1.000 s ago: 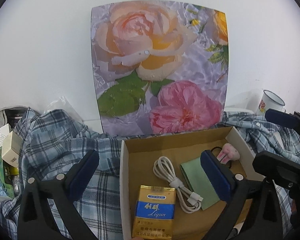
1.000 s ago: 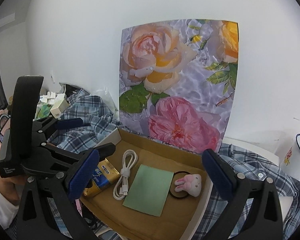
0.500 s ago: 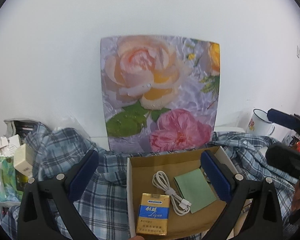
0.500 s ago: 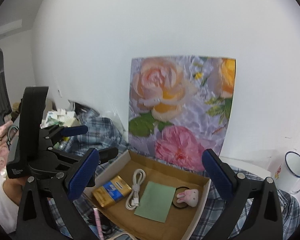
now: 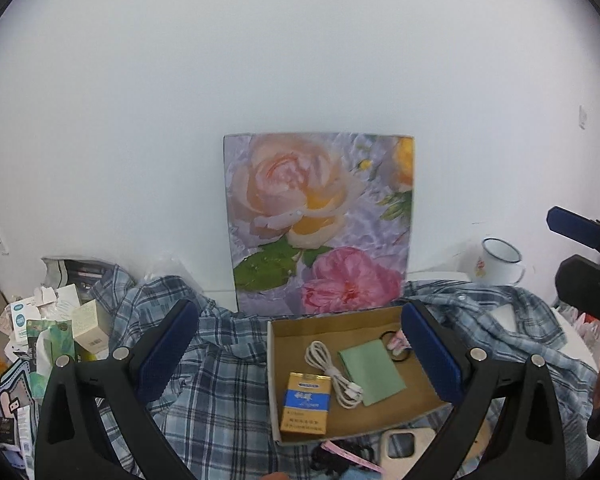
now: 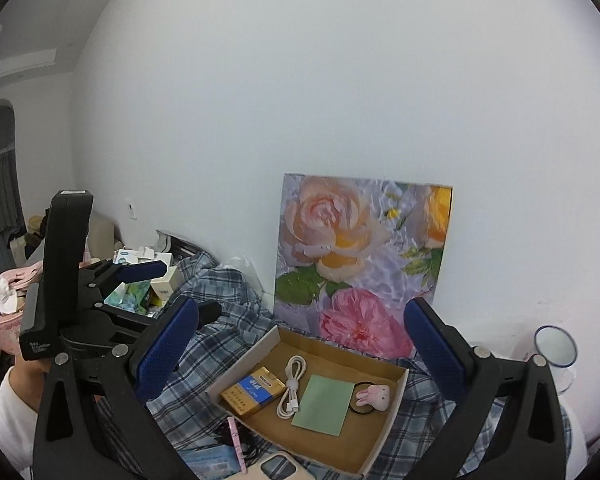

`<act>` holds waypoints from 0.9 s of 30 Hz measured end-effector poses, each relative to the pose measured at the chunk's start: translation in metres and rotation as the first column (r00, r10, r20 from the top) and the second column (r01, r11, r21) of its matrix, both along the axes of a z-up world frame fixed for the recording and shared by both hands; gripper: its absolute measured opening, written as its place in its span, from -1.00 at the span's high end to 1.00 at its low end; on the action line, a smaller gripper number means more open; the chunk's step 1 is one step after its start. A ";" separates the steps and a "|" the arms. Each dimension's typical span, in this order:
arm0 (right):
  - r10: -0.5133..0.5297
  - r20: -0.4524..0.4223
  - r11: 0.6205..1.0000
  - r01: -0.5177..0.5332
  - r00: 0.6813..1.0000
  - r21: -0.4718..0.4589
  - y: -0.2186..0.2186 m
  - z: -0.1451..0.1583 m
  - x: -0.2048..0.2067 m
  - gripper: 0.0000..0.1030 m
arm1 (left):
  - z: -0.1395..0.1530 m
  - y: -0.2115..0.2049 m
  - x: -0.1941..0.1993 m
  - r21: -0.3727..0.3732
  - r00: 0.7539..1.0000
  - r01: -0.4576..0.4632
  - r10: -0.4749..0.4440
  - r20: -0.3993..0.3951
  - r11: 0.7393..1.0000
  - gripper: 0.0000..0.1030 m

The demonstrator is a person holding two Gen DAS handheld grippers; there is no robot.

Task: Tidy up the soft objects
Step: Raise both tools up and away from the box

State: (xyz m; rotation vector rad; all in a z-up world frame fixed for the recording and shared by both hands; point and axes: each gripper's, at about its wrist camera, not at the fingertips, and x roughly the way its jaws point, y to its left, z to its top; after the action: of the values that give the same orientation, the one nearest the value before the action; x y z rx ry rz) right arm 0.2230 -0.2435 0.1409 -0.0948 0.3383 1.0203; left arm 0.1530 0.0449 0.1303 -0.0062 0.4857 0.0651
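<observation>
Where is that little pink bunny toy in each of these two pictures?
Left wrist view: the bunny toy lies at the box's far right, half hidden behind the right blue pad.
Right wrist view: the bunny toy lies in plain sight at the box's right end.
Shared landmark: the green card beside it.

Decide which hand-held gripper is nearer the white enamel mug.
Right. The right hand-held gripper hangs open beside the mug; the left hand-held gripper hangs open farther away, across the box.

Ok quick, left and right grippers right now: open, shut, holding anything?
Left gripper: open, holding nothing, above the cardboard box.
Right gripper: open, holding nothing, also above the box.
</observation>
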 end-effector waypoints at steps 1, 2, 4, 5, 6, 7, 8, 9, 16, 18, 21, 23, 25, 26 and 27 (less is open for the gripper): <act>-0.001 0.007 1.000 0.001 1.000 0.003 -0.003 0.003 -0.005 -0.99 | 0.003 -0.003 -0.005 0.007 1.000 0.004 -0.004 0.004 1.000 -0.99; 0.002 0.013 1.000 -0.002 1.000 0.007 -0.007 0.007 -0.010 -0.99 | 0.007 -0.006 -0.010 0.013 1.000 0.007 -0.007 0.012 1.000 -0.99; 0.000 0.026 1.000 0.000 1.000 0.009 -0.012 0.012 -0.018 -0.99 | 0.013 -0.012 -0.020 0.025 1.000 0.017 -0.018 0.023 1.000 -0.99; -0.001 0.033 1.000 0.001 0.999 0.011 -0.014 0.013 -0.022 -0.99 | 0.016 -0.015 -0.025 0.030 0.999 0.024 -0.025 0.027 0.999 -1.00; 0.000 0.038 1.000 0.000 0.999 0.014 -0.018 0.015 -0.026 -0.99 | 0.019 -0.018 -0.031 0.038 0.999 0.032 -0.033 0.033 0.999 -1.00; 0.002 0.041 1.000 -0.002 0.999 0.014 -0.020 0.017 -0.030 -0.99 | 0.021 -0.021 -0.035 0.046 0.999 0.033 -0.035 0.040 0.998 -1.00; 0.001 0.044 1.000 -0.002 0.999 0.013 -0.022 0.019 -0.034 -0.99 | 0.023 -0.024 -0.040 0.057 0.998 0.033 -0.036 0.047 0.998 -1.00; 0.002 0.052 1.000 -0.003 0.999 0.014 -0.024 0.020 -0.038 -0.99 | 0.026 -0.027 -0.046 0.065 0.998 0.033 -0.037 0.057 0.997 -1.00; 0.009 0.087 1.000 -0.009 0.996 0.004 -0.034 0.028 -0.059 -0.99 | 0.041 -0.035 -0.071 0.057 0.995 0.049 -0.054 0.088 0.997 -1.00; 0.007 0.090 1.000 -0.007 0.996 0.007 -0.036 0.029 -0.063 -0.99 | 0.044 -0.037 -0.078 0.055 0.994 0.048 -0.054 0.100 0.997 -1.00; 0.007 0.093 1.000 -0.008 0.996 0.007 -0.041 0.030 -0.068 -0.99 | 0.046 -0.038 -0.085 0.049 0.993 0.068 -0.073 0.097 0.996 -1.00; 0.007 0.097 1.000 -0.008 0.995 0.010 -0.044 0.029 -0.072 -0.99 | 0.045 -0.040 -0.090 0.053 0.992 0.073 -0.077 0.095 0.996 -1.00; 0.012 0.092 1.000 -0.013 0.996 0.013 -0.047 0.027 -0.074 -0.99 | 0.045 -0.041 -0.095 0.057 0.992 0.075 -0.080 0.096 0.996 -1.00; 0.015 0.090 1.000 -0.017 0.996 0.015 -0.048 0.026 -0.075 -0.99 | 0.044 -0.041 -0.096 0.059 0.992 0.076 -0.082 0.095 0.995 -1.00; 0.018 0.090 1.000 -0.020 0.996 0.015 -0.049 0.025 -0.077 -0.99 | 0.043 -0.041 -0.099 0.060 0.992 0.079 -0.085 0.095 0.995 -1.00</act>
State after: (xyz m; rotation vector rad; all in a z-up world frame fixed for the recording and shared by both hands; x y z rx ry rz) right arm 0.1464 -0.2929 0.1661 -0.1292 0.2482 1.0341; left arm 0.0543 0.0038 0.1731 0.0654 0.3863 -0.0022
